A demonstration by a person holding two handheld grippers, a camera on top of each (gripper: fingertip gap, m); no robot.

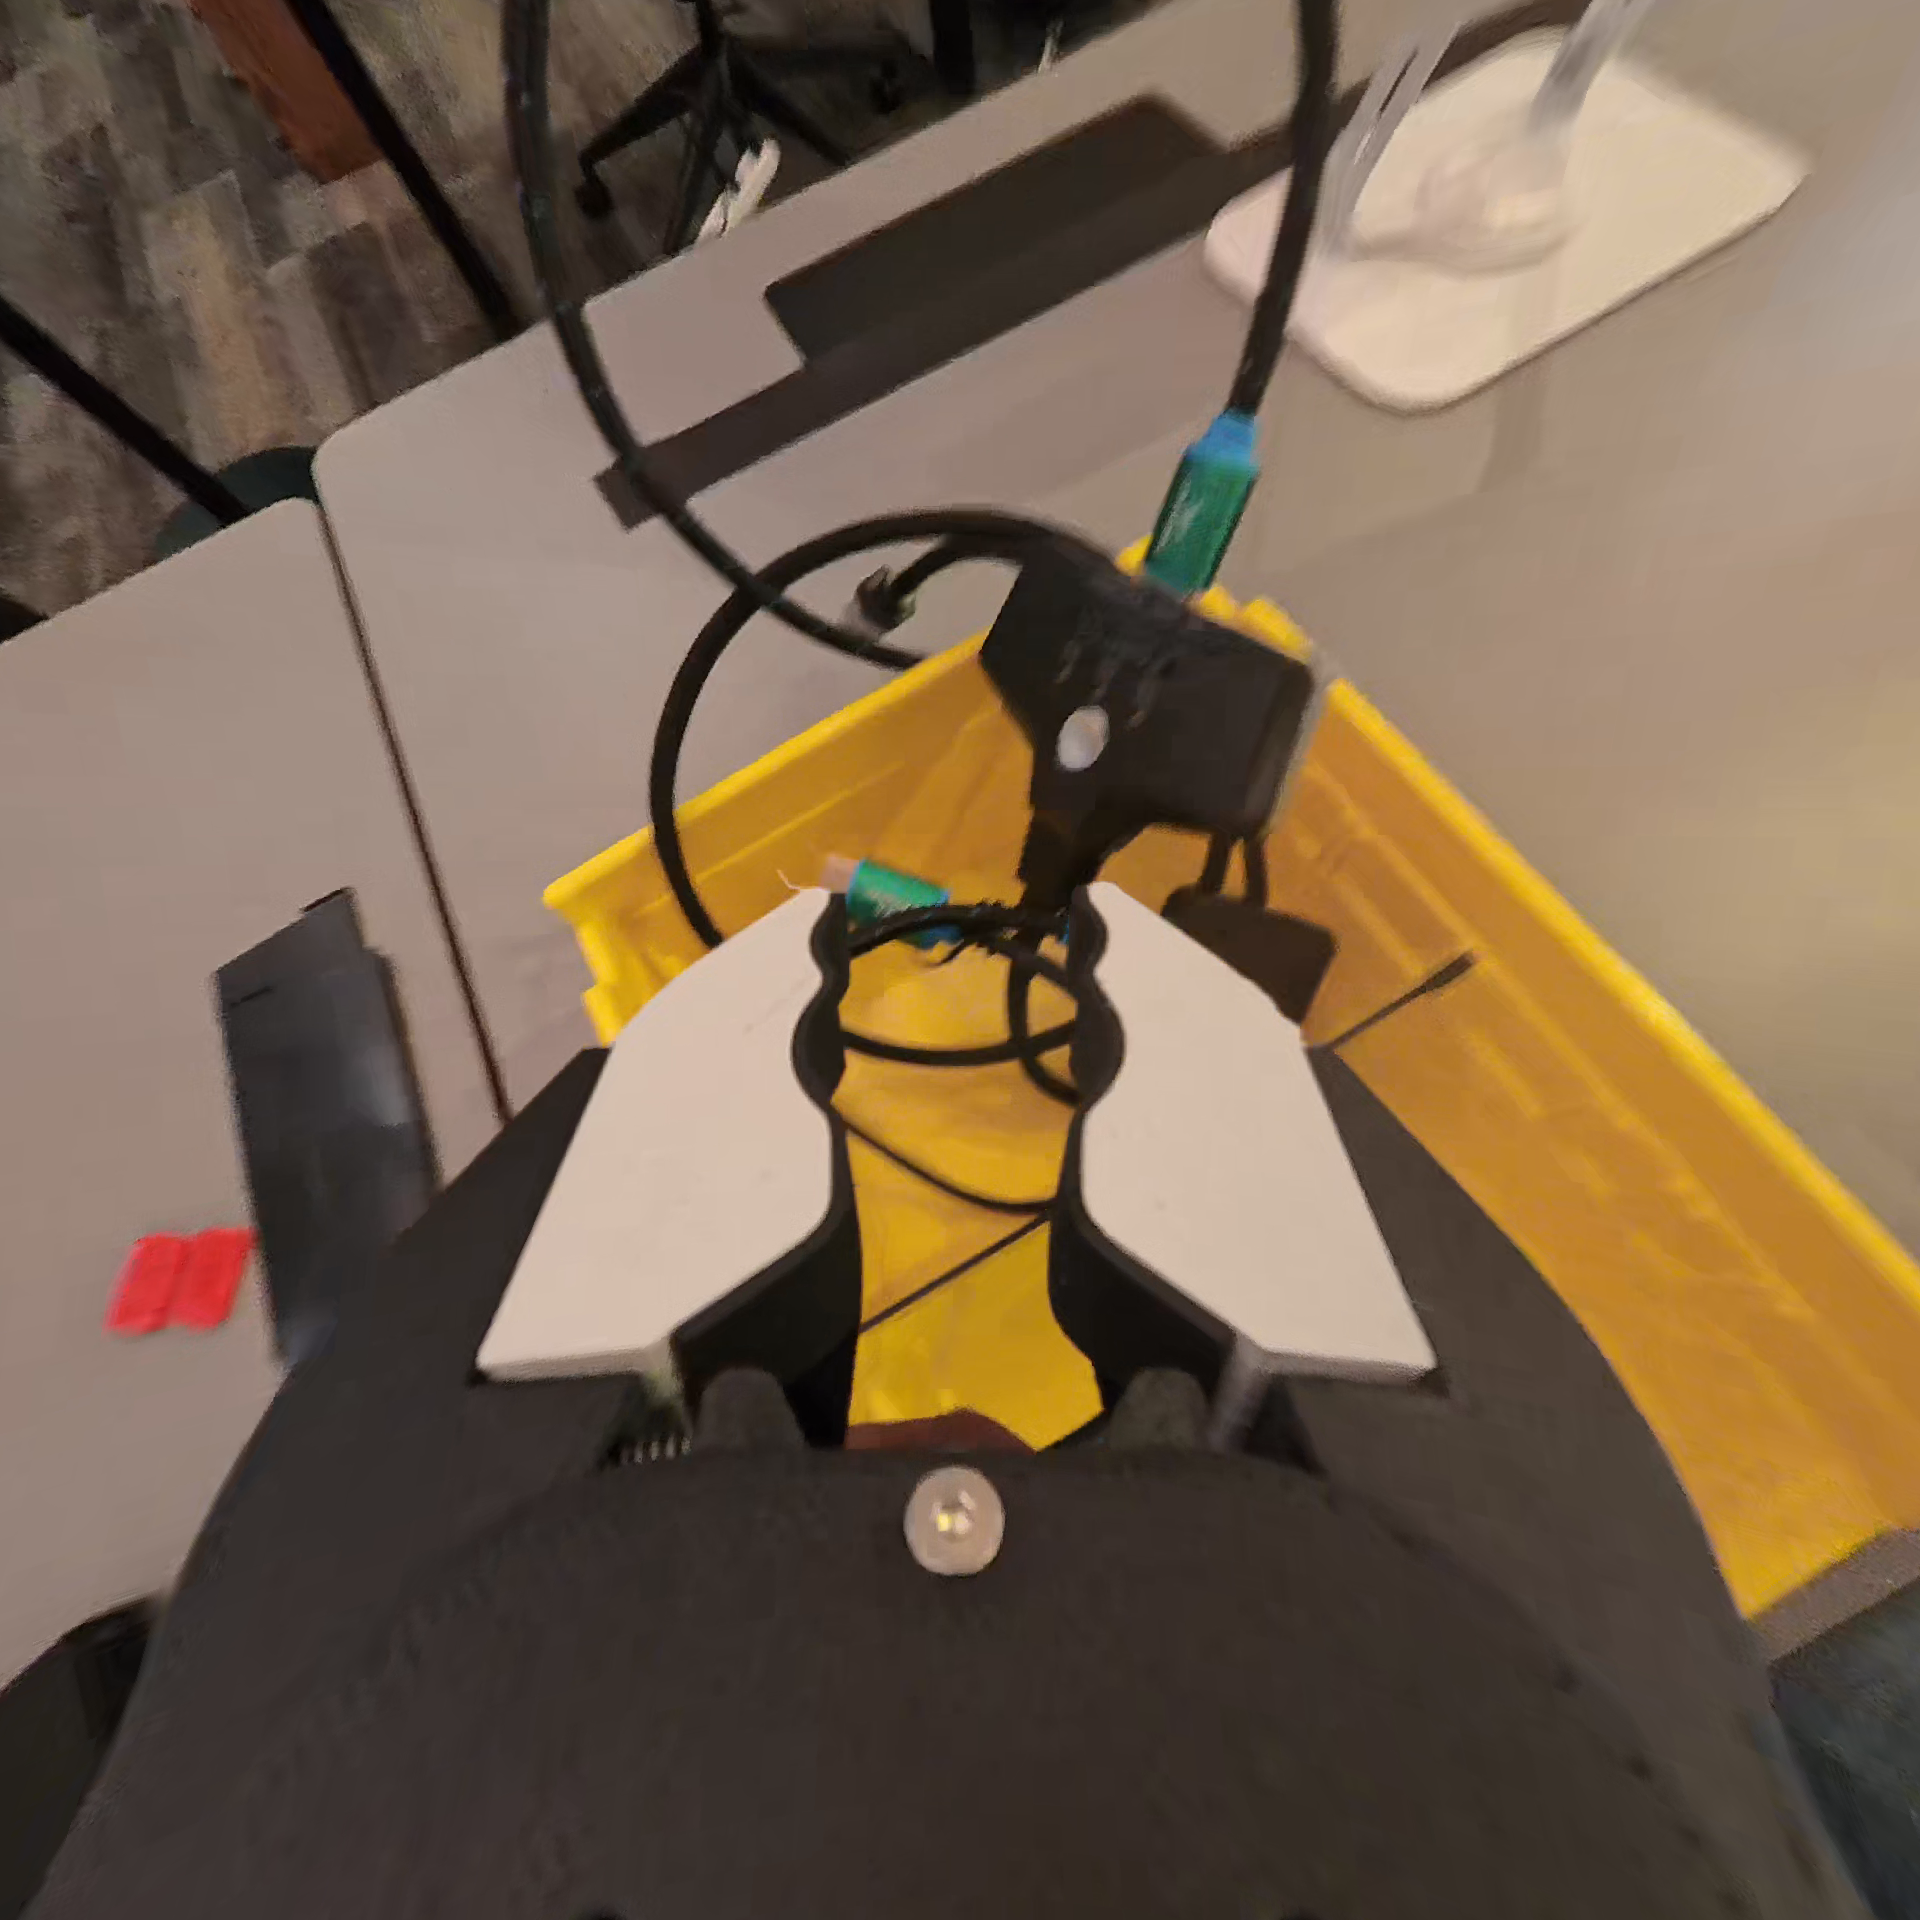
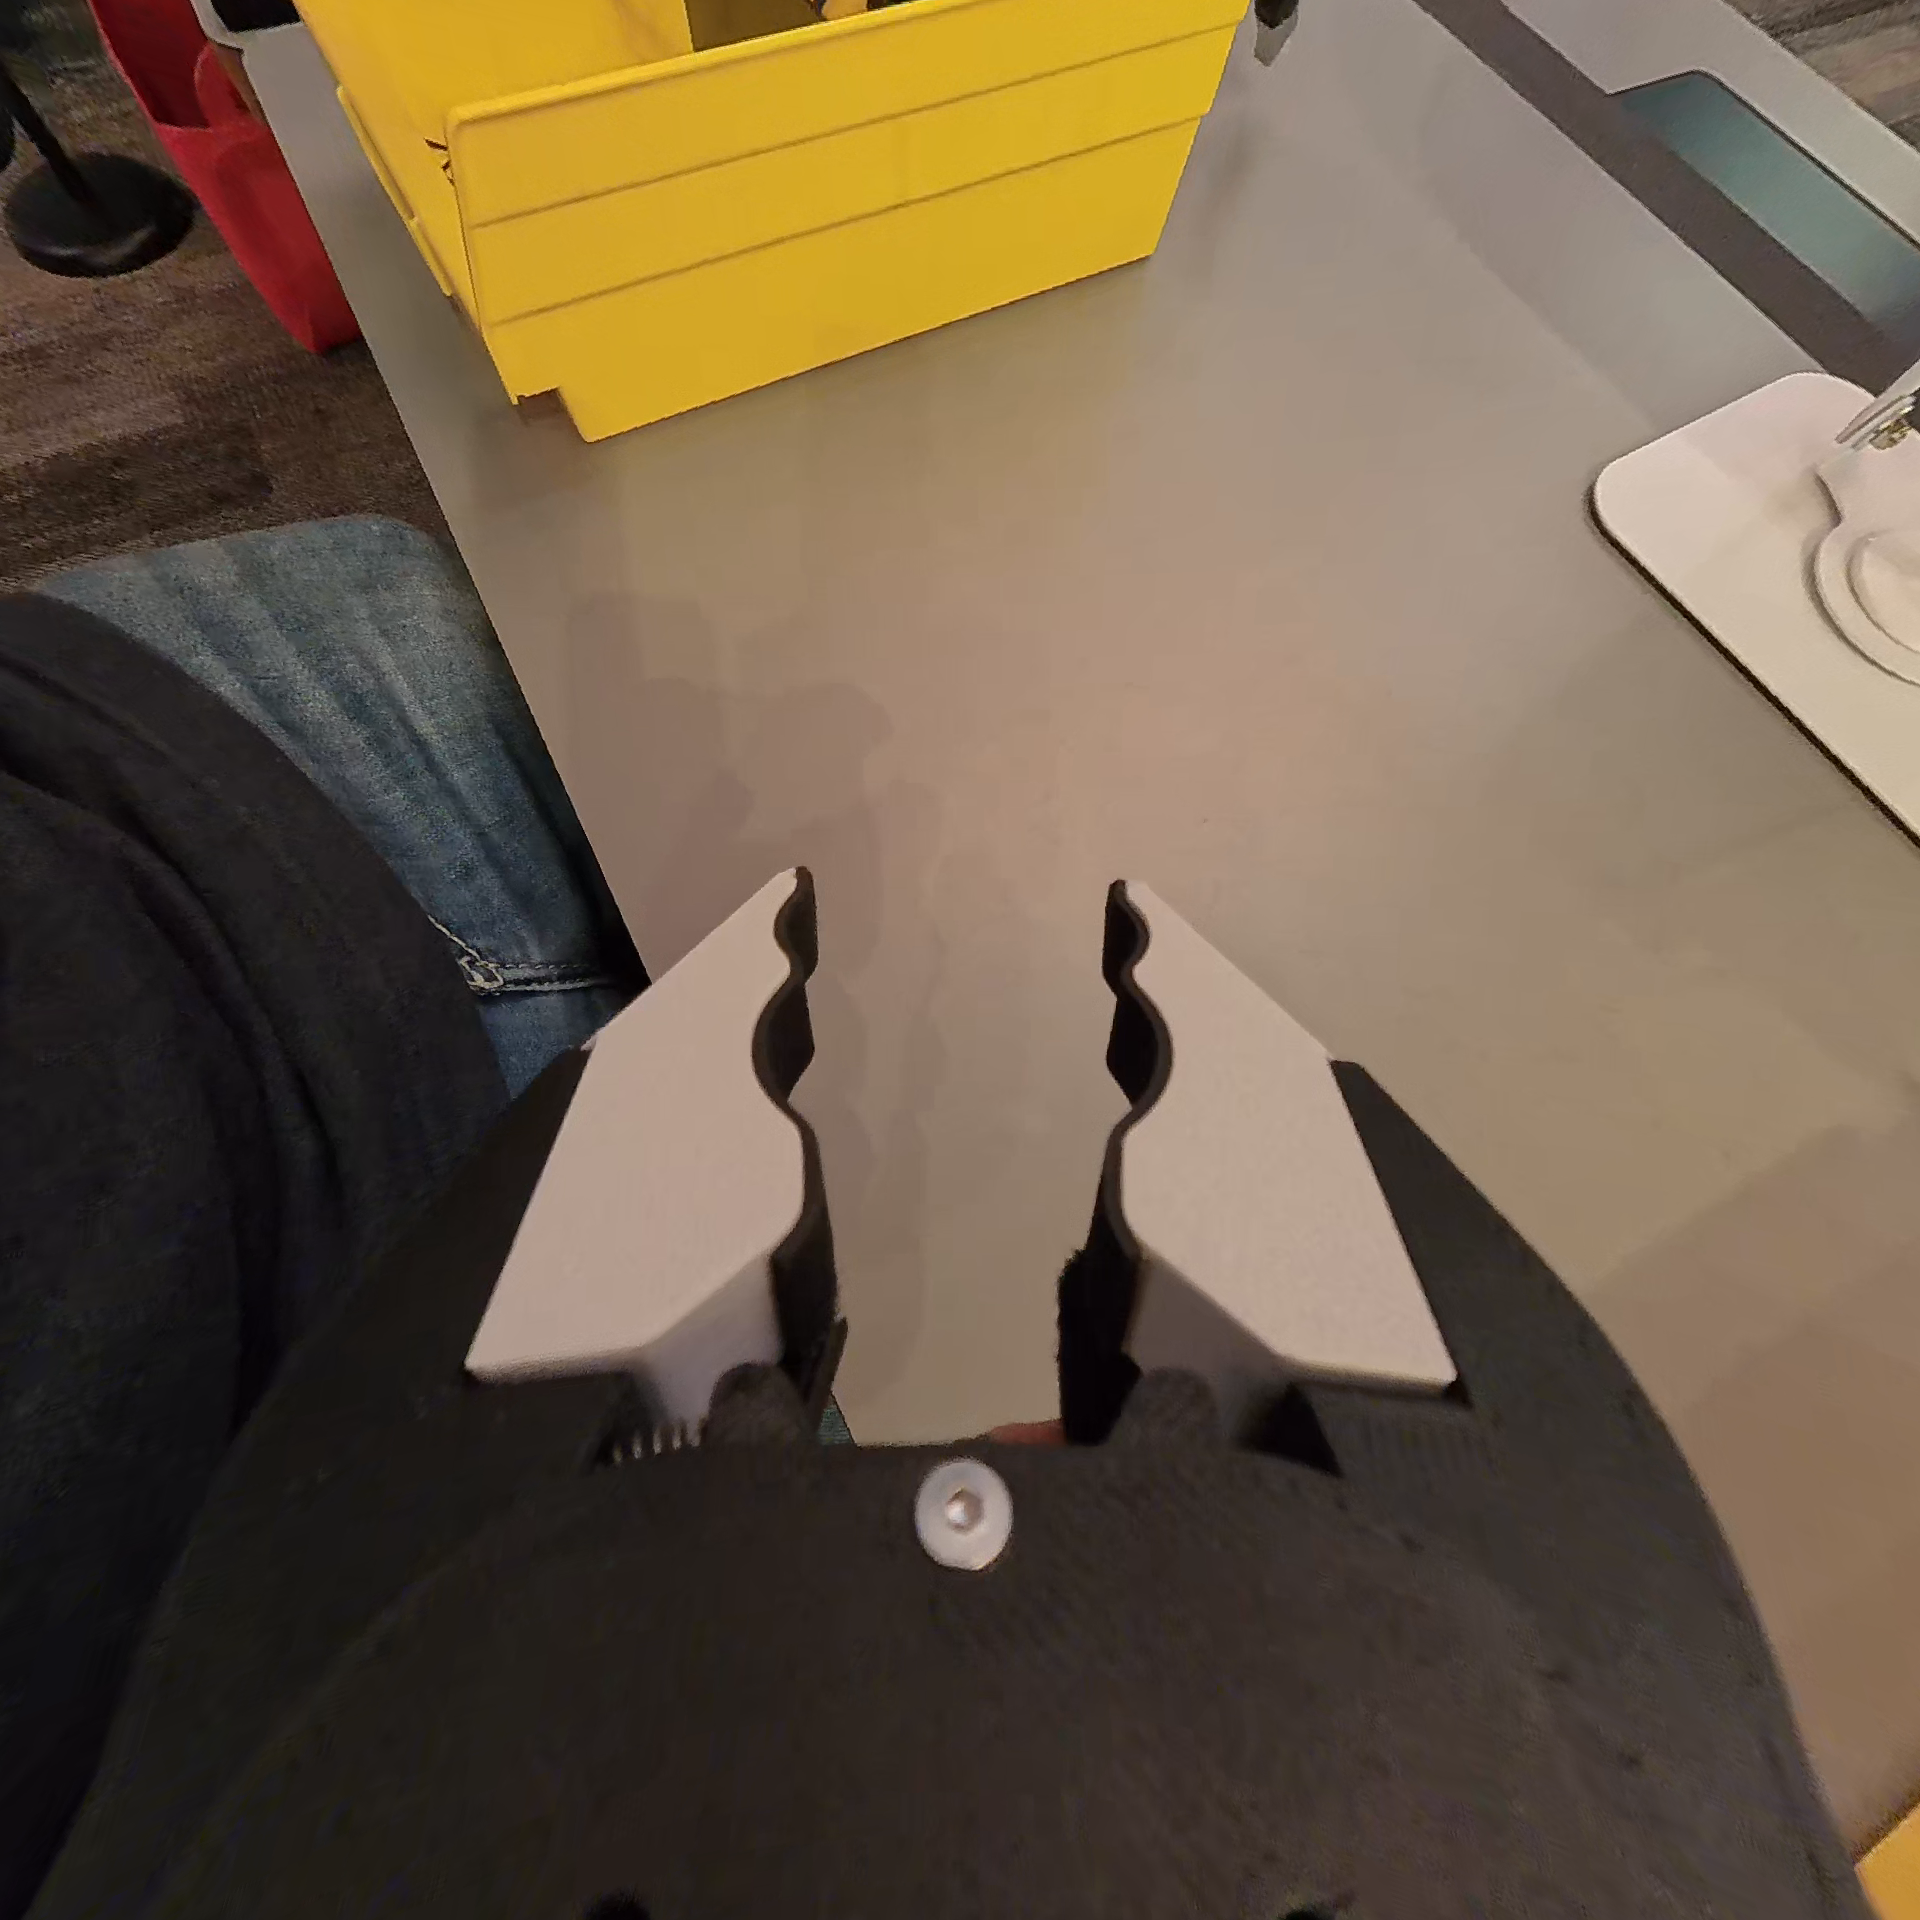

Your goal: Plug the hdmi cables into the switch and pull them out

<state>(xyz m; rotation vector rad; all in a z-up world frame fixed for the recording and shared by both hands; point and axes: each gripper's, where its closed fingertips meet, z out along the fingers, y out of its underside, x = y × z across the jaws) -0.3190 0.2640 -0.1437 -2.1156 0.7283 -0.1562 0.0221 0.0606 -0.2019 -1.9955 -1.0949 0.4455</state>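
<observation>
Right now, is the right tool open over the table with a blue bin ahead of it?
Not quite: the bin is yellow, not blue, as the right wrist view shows. The right tool is open over the table, with that bin ahead of it.

My left wrist view is motion-blurred, so I cannot read the switch's (image 1: 1143,717) ports; the left gripper's (image 1: 961,914) contact with the cable bundle (image 1: 966,997) is unclear; the yellow bin (image 2: 831,239) runs off the right view's top edge.
</observation>
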